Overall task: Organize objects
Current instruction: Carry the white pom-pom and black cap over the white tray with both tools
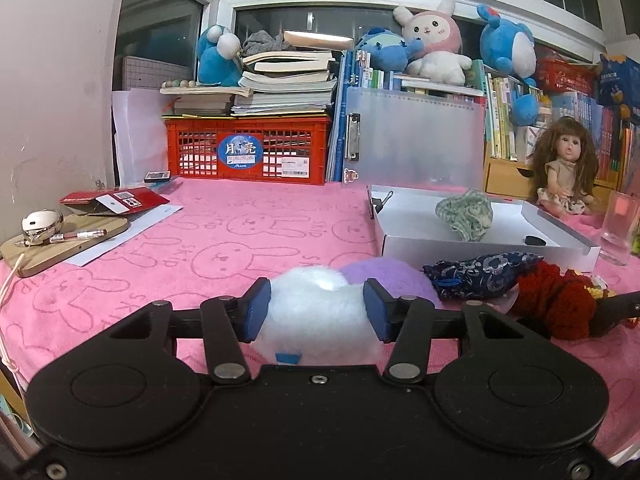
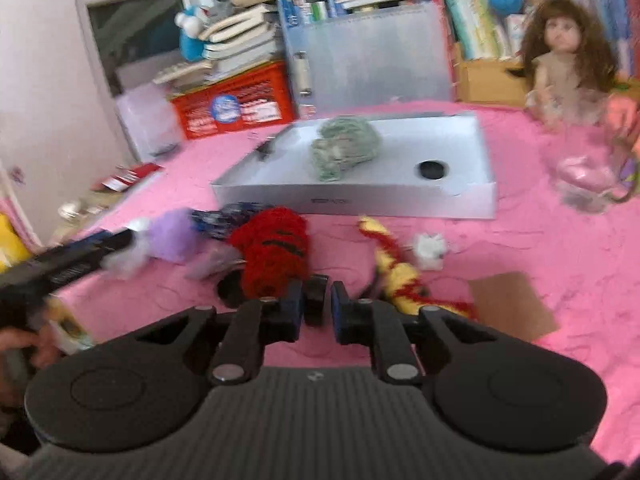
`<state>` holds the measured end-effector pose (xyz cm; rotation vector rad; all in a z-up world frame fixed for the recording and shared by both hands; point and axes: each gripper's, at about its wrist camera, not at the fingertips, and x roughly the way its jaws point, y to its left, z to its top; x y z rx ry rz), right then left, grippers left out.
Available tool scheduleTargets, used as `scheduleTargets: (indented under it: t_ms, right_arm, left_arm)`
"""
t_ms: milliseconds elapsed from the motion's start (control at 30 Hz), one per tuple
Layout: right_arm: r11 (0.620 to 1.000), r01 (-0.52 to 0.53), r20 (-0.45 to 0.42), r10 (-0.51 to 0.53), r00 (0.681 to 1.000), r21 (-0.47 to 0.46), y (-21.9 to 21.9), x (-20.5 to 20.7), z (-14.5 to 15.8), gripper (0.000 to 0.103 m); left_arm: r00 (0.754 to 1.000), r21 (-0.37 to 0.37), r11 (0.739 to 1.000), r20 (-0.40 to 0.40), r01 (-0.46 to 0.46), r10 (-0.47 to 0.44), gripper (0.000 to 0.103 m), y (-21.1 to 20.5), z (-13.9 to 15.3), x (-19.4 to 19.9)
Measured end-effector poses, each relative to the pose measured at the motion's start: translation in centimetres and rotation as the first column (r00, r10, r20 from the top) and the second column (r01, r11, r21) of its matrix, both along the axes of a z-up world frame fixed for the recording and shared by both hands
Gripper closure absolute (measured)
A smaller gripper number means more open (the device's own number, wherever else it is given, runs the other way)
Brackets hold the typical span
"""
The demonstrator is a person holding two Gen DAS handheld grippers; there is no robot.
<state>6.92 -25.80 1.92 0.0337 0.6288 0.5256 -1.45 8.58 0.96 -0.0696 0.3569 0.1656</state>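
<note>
My left gripper [image 1: 316, 310] is shut on a white and purple fluffy plush [image 1: 320, 320] low over the pink towel; the plush also shows in the right wrist view [image 2: 168, 236], with the left gripper [image 2: 116, 242] at it. A silver box lid [image 1: 472, 242] holds a green knitted pouch [image 1: 466, 214] and a small black disc [image 1: 535, 240]. In front of it lie a dark blue brocade pouch [image 1: 480, 272] and a red knitted piece [image 1: 552, 304]. My right gripper [image 2: 316, 306] is nearly closed and empty, just behind the red knitted piece [image 2: 272, 252] and a black object [image 2: 316, 300]. A yellow-red knitted item [image 2: 396, 264] lies to its right.
A doll [image 1: 564, 168], a glass [image 1: 618, 228], a red crate [image 1: 248, 152] under stacked books, a clear folder [image 1: 416, 136] and plush toys line the back. A wooden board [image 1: 60, 244] with a pen sits at the left. Brown card [image 2: 512, 304] and a white scrap [image 2: 430, 248] lie on the towel.
</note>
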Motion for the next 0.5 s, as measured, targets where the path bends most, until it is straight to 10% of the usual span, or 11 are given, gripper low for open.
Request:
scheduleTargets:
  t_ms: [233, 500]
  right_arm:
    - [0.967, 0.031, 0.175, 0.014, 0.984, -0.254, 1.8, -1.7, 0.3, 0.044]
    - [0.942, -0.015, 0.185, 0.082, 0.979, -0.334, 3.8, -2.2, -0.6, 0.042]
  left_arm:
    - [1.000, -0.032, 0.999, 0.027, 0.006, -0.006, 0.040, 0.0, 0.0, -0.3]
    - [1.000, -0.017, 1.000, 0.013, 0.017, -0.017, 0.024, -0.5, -0.6, -0.4]
